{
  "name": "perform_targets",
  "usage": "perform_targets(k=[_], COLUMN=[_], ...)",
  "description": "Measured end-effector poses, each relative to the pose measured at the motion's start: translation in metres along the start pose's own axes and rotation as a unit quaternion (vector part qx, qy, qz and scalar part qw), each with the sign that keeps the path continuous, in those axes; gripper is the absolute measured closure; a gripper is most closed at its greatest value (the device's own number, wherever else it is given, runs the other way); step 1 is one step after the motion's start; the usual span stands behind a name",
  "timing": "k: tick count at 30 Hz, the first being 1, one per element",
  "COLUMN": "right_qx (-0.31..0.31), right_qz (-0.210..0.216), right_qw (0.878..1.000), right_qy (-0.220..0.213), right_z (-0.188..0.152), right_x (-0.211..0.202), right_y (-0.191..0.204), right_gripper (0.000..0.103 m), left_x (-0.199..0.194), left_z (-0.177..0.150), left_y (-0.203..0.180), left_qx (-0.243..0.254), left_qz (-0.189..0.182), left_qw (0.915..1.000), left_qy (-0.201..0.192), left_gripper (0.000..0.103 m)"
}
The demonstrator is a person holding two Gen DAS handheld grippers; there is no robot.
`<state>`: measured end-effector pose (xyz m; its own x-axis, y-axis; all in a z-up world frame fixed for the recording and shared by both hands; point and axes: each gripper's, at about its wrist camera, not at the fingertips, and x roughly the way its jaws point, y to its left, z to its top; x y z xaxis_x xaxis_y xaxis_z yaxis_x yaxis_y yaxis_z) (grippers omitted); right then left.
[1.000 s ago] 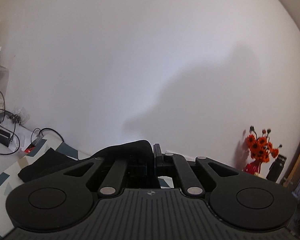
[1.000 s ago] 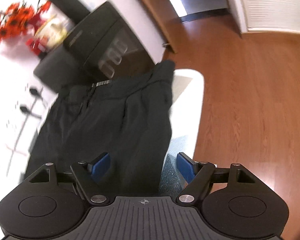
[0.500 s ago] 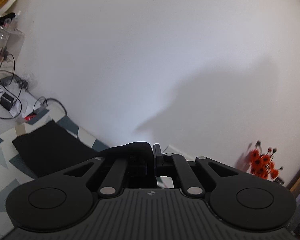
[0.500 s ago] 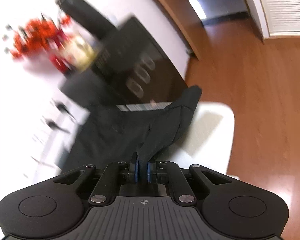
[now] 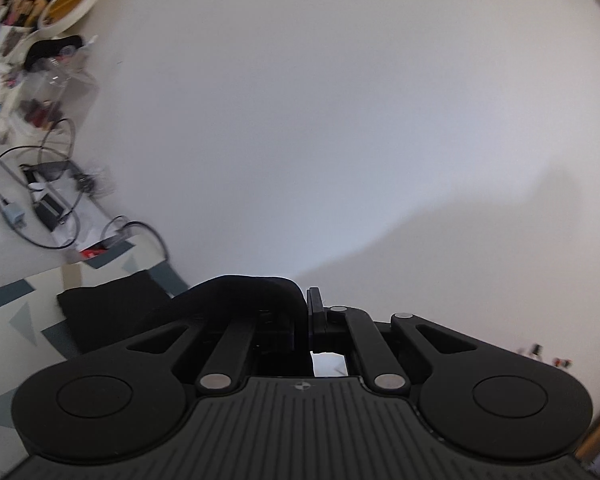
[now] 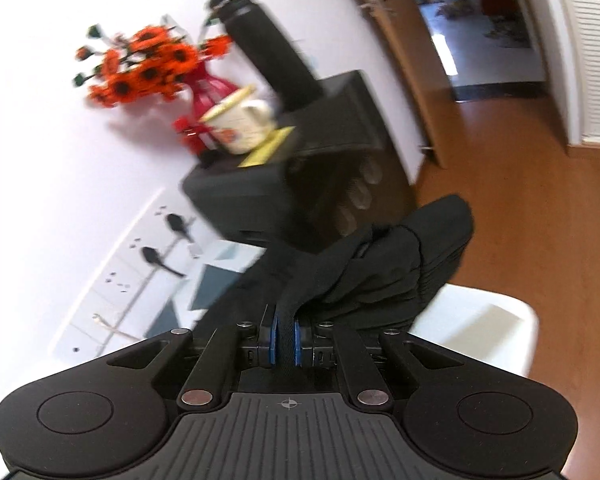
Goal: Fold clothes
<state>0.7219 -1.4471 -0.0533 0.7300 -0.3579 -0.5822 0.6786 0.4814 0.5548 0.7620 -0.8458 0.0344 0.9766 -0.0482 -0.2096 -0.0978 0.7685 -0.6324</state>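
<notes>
A black garment [image 6: 380,268] is held by both grippers. My right gripper [image 6: 285,340] is shut on a fold of it, and the bunched cloth hangs off to the right over a white table [image 6: 484,328]. My left gripper [image 5: 304,312] is shut on the same black garment [image 5: 243,292], which drapes over the left finger; another part of the black cloth [image 5: 111,308] lies flat on the patterned table cover [image 5: 15,316] to the left. The left wrist view is aimed at a bare white wall.
A black cabinet [image 6: 300,188] carries a cup [image 6: 239,124], orange flowers in a red vase [image 6: 147,68] and a dark bottle [image 6: 271,48]. Cables and chargers [image 5: 39,204] and a cluttered shelf [image 5: 23,52] lie at the far left. Wooden floor [image 6: 540,216] is on the right.
My right gripper closed on the garment's edge and lifted it, bunching the cloth. My left gripper, still shut on the cloth, tilted and swung so the table slid left and the flowers left view.
</notes>
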Motion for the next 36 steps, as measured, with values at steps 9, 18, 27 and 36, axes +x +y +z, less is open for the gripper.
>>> perform_targets(k=[9, 18, 27, 36], right_qx=[-0.012, -0.038, -0.152, -0.278], right_qz=[0.041, -0.03, 0.031, 0.121], right_qw=[0.998, 0.995, 0.978, 0.947], right_qy=[0.048, 0.091, 0.136, 0.106], right_z=[0.034, 0.013, -0.024, -0.111], right_x=[0.141, 0.276, 0.26, 0.184], right_y=[0.087, 0.108, 0.171, 0.223], right_gripper=[0.096, 0.086, 0.015, 0.009], left_x=[0.152, 0.279, 0.328, 0.21], left_z=[-0.033, -0.076, -0.122, -0.113], left_y=[0.001, 0.005, 0.0, 0.035], left_qx=[0.008, 0.092, 0.237, 0.234], left_qz=[0.105, 0.189, 0.24, 0.102], left_qw=[0.9943, 0.9754, 0.902, 0.9115], left_qy=[0.013, 0.066, 0.27, 0.323], left_gripper=[0.097, 0.095, 0.03, 0.015])
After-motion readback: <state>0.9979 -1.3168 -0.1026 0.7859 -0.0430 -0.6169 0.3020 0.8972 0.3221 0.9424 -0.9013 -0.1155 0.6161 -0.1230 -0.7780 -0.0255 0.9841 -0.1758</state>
